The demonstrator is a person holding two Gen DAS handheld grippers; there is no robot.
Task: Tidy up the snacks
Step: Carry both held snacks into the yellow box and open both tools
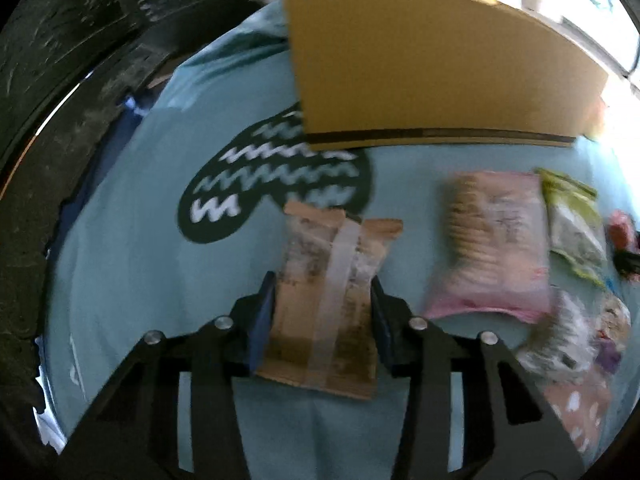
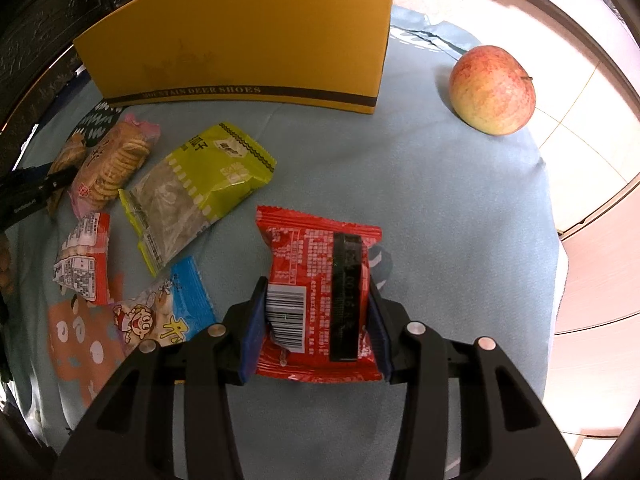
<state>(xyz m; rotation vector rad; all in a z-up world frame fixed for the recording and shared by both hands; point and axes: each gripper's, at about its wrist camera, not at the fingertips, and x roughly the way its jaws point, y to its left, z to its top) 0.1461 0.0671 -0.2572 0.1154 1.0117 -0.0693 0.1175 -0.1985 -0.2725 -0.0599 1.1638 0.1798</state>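
My left gripper (image 1: 322, 296) is shut on a brown snack packet (image 1: 328, 292) and holds it over the blue cloth, in front of the yellow shoe box (image 1: 432, 68). My right gripper (image 2: 316, 312) is shut on a red snack packet (image 2: 320, 296), barcode side up, in front of the same box (image 2: 248, 36). Loose on the cloth lie a pink biscuit bag (image 2: 110, 162) (image 1: 494, 240), a green packet (image 2: 196, 188) (image 1: 572, 224), a small red-and-white packet (image 2: 84, 258) and a blue cartoon packet (image 2: 168, 310). The left view is blurred.
A red-yellow apple (image 2: 493, 90) sits at the cloth's back right near the table edge. The blue cloth (image 2: 440, 200) covers a round table; pale floor tiles lie beyond it at the right. Dark carved furniture (image 1: 60, 60) stands at the left.
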